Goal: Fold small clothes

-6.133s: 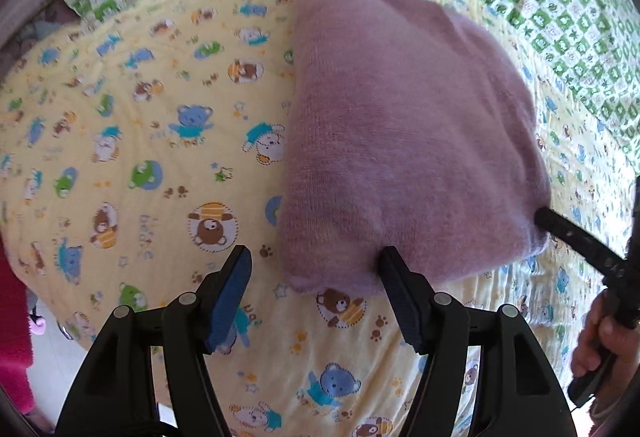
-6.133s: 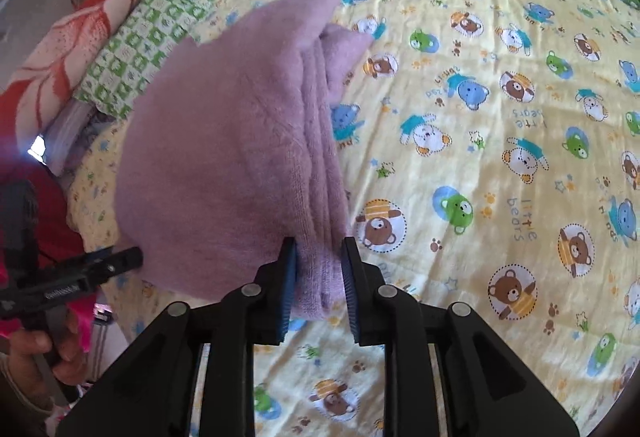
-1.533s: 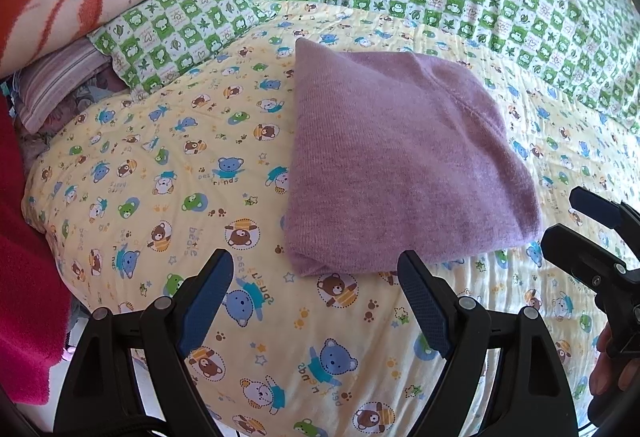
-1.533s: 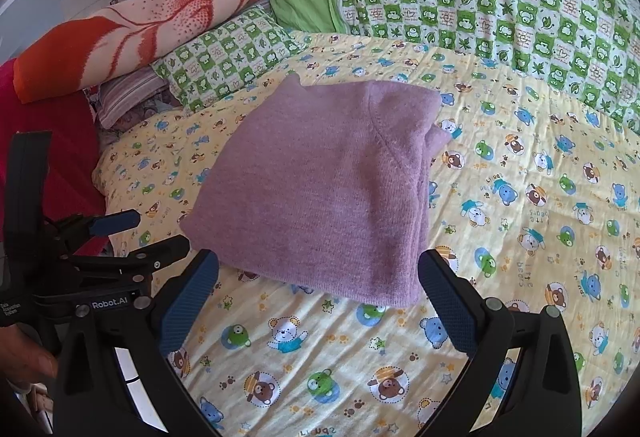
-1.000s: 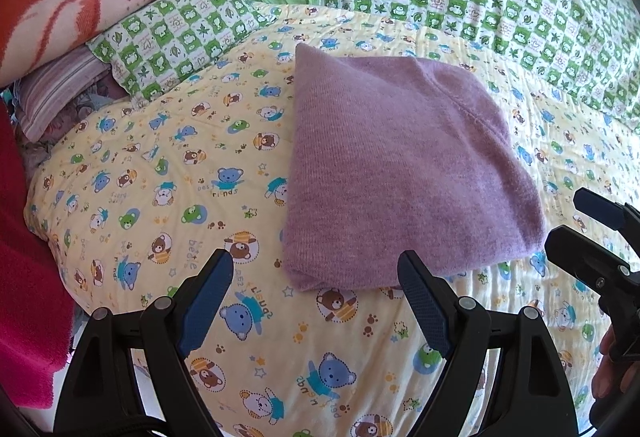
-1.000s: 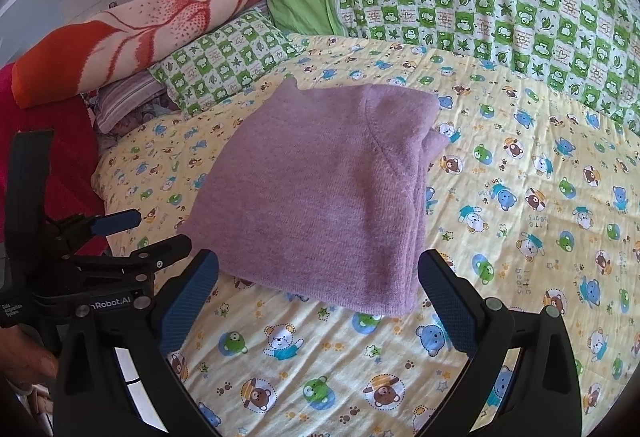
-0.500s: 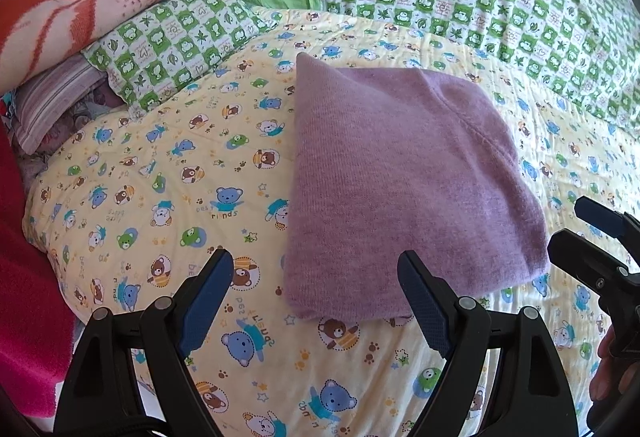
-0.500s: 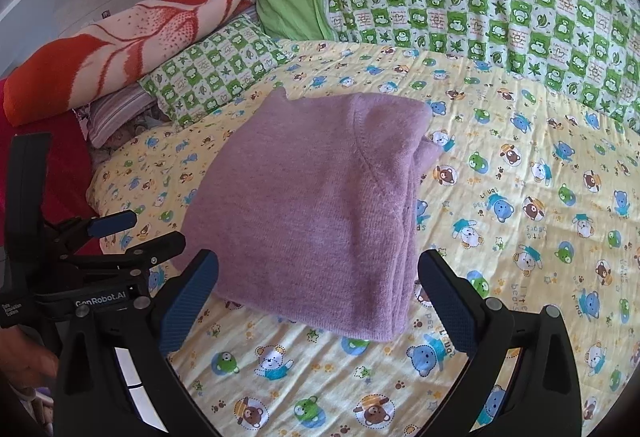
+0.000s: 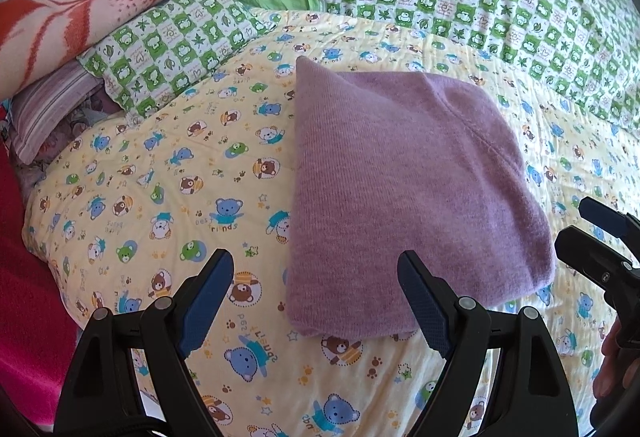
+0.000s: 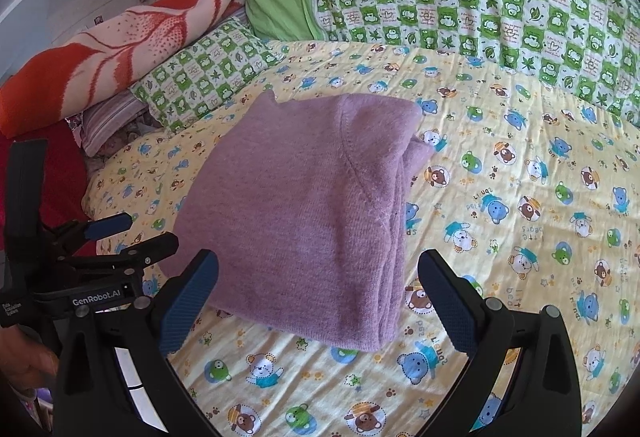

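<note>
1. Item location: the purple knit garment (image 9: 400,189) lies folded into a compact rectangle on the bear-print quilt (image 9: 160,177), near its front edge; stacked layer edges face right in the right wrist view.
2. Left gripper (image 9: 316,293): jaws spread wide, holding nothing, just short of the garment's near edge.
3. Right gripper (image 10: 320,293): jaws likewise spread, empty.
4. Judgement: folding appears complete; if tidying, press the layers flat and square the uneven right edge; avoid snagging the knit.

bear-print quilt (image 9: 168,197), green checked pillow (image 9: 168,49), orange blanket (image 9: 80,9).
</note>
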Demonstrator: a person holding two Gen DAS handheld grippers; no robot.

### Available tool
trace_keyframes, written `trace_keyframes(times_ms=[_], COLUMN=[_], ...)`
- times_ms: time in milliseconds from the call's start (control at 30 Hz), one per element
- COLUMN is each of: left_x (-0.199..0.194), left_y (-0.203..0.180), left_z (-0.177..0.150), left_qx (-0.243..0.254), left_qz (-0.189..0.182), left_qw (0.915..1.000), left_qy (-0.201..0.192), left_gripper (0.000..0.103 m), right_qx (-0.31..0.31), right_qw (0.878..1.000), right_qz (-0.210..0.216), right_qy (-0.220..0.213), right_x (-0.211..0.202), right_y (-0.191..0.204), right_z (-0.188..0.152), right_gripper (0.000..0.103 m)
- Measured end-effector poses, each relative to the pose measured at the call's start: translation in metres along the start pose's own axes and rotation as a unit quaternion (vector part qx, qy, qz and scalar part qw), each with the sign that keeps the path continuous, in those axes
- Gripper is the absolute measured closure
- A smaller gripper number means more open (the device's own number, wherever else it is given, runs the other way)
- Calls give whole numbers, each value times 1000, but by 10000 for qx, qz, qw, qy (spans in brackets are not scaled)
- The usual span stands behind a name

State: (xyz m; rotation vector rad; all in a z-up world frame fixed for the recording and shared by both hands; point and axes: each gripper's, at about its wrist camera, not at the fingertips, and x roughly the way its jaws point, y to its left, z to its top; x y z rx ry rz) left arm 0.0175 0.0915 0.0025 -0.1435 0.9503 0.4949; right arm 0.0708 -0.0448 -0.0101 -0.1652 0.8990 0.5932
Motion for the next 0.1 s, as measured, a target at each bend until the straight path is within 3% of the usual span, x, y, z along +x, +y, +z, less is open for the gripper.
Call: trace_keyframes(times_ms=[100], left_x=[1], left_y=[0], left_z=[4], left_qx=[-30], left_qz=[-32], left_qw=[10000], left_qy=[19], left_gripper=[18], right_qx=[34], right_qw=[10000], right_qz=[8], right_qy=[-5], right_x=[2], right_y=[-1], right_z=[2], right_gripper=[3])
